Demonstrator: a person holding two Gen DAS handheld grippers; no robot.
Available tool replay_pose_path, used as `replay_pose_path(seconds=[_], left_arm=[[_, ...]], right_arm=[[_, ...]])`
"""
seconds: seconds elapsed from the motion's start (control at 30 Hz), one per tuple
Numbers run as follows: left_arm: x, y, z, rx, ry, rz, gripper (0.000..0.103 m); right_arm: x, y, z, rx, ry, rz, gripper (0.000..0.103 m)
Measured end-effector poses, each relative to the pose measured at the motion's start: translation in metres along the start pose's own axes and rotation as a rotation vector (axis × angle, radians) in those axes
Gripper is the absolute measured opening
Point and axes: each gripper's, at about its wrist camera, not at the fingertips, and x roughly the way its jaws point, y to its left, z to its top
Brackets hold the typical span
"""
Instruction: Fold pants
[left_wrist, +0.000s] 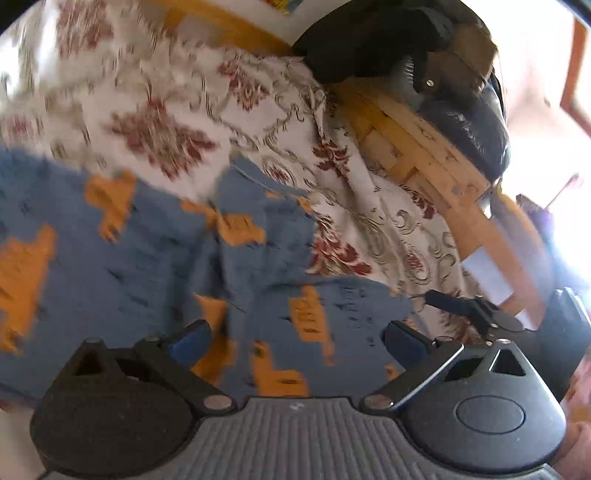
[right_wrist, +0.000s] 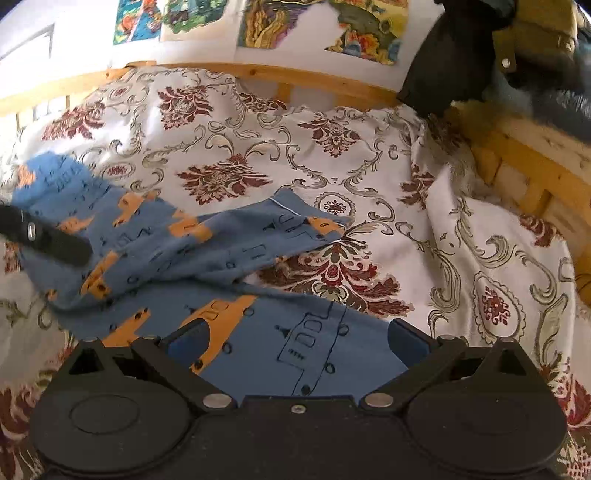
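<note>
Blue pants (right_wrist: 155, 243) printed with orange vehicles lie crumpled on a floral bedspread (right_wrist: 332, 155), with one leg stretching toward the back right. My right gripper (right_wrist: 295, 341) is open just above the near part of the cloth, its blue pads wide apart. The left gripper's black finger (right_wrist: 48, 236) shows at the left over the pants. In the blurred left wrist view the pants (left_wrist: 147, 258) fill the lower left. My left gripper (left_wrist: 295, 341) is open over them, nothing pinched. The right gripper's black tip (left_wrist: 461, 304) pokes in at the right.
A wooden bed frame (right_wrist: 295, 79) runs along the back and the right side (left_wrist: 424, 158). A dark bag or garment (right_wrist: 461, 55) hangs over the right corner (left_wrist: 388, 48). Colourful pictures (right_wrist: 314, 22) hang on the wall. Bare bedspread lies to the right of the pants.
</note>
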Motion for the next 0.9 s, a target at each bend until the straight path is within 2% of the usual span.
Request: replay_pose_path(seconds=[0.13,0.23,0.3,0.33,0.37,0.4,0.47,0.5,0.63,0.73,0.83,0.9], left_arm=[[0.012,0.009,-0.011,-0.010,0.003,-0.043,0.101],[0.016,0.018,-0.010,-0.039,-0.003,-0.015,0.090],[0.019,0.020,-0.007,-0.046,0.005,0.020,0.077],[0.020,0.021,-0.006,-0.046,0.005,0.030,0.075],[0.020,0.022,-0.005,-0.050,0.003,0.033,0.067],[0.021,0.024,-0.005,-0.056,0.006,0.034,0.054],[0.023,0.025,-0.004,-0.057,0.022,0.046,0.037],[0.025,0.025,-0.004,-0.051,0.026,0.055,0.032],[0.026,0.028,-0.007,-0.051,0.032,0.053,0.027],[0.027,0.032,-0.006,-0.066,0.033,0.039,0.026],[0.028,0.036,-0.006,-0.077,0.034,0.024,0.023],[0.028,0.039,-0.006,-0.084,0.036,0.021,0.020]], right_arm=[[0.005,-0.005,0.005,-0.017,0.014,0.023,0.102],[0.013,-0.008,0.011,-0.023,0.039,0.039,0.102],[0.021,-0.014,0.020,-0.007,0.057,0.060,0.102],[0.025,-0.018,0.027,0.010,0.063,0.083,0.102],[0.030,-0.021,0.038,0.027,0.073,0.110,0.102],[0.036,-0.024,0.049,0.045,0.085,0.132,0.101],[0.053,-0.027,0.074,0.091,0.125,0.175,0.100],[0.064,-0.028,0.089,0.118,0.155,0.206,0.096],[0.110,-0.020,0.144,0.216,0.260,0.256,0.094],[0.146,-0.008,0.176,0.290,0.338,0.267,0.101],[0.185,0.010,0.193,0.324,0.451,0.230,0.102],[0.206,0.023,0.197,0.295,0.507,0.191,0.102]])
